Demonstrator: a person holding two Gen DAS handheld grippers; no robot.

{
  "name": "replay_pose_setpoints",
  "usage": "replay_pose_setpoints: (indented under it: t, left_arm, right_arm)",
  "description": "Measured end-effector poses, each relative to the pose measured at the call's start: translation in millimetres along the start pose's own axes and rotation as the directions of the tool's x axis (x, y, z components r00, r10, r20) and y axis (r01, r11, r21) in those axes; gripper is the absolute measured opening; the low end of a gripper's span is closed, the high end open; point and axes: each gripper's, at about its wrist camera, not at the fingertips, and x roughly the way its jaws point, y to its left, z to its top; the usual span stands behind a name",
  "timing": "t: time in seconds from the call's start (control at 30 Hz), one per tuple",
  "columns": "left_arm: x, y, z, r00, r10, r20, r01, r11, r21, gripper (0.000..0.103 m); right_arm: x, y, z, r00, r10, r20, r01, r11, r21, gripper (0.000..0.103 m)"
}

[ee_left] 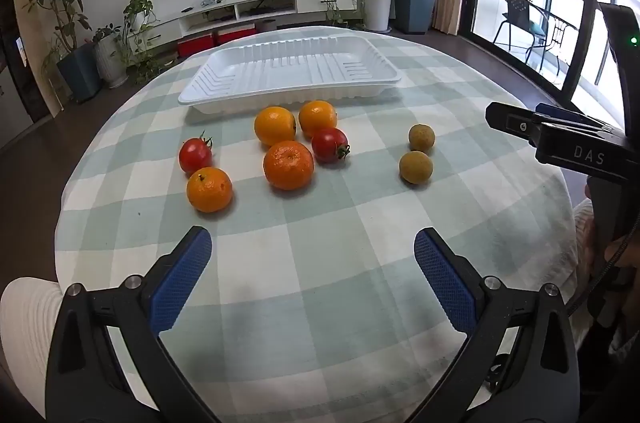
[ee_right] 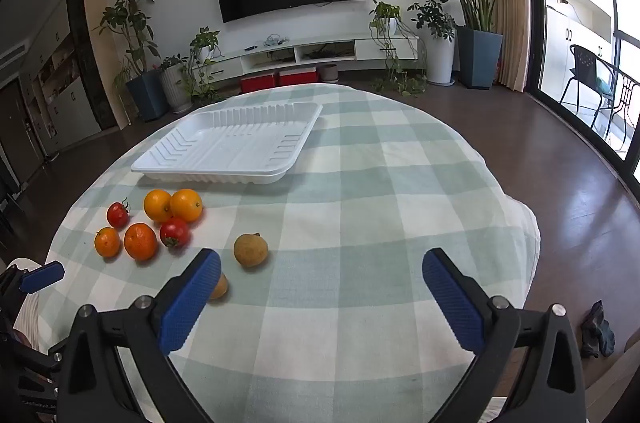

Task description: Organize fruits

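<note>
A white plastic tray [ee_left: 208, 91] [ee_right: 160, 163] lies empty at the far side of the round table. In front of it sit several oranges [ee_left: 288, 165] [ee_right: 140, 241], two red tomatoes [ee_left: 195, 155] [ee_left: 329, 144] [ee_right: 174, 231] and two small brown-green fruits [ee_left: 416, 167] [ee_left: 421, 137] [ee_right: 250, 250]. My left gripper [ee_left: 313, 263] is open and empty, above the cloth nearer than the fruits. My right gripper [ee_right: 321, 283] is open and empty, right of the fruits; its left finger hides part of one brown fruit [ee_right: 221, 287]. It shows at the right edge of the left wrist view [ee_left: 520, 123].
The table wears a green and white checked cloth [ee_left: 320, 303] [ee_right: 380, 203]. Its edge drops off to a dark wood floor [ee_right: 560, 183] on the right. A TV unit [ee_right: 304, 57], potted plants [ee_right: 476, 55] and a glass door stand behind.
</note>
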Motion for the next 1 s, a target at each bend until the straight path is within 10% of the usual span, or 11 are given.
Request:
replay_pose_setpoints:
  t: [1.0]
  left_arm:
    - [1.1,2.4,-0.1,1.000,0.002,-0.010,-0.002,1.000,-0.009,0.103]
  right_arm:
    - [0.1,0.1,-0.2,1.000,0.003,0.002,-0.003,1.000,0.002,0.103]
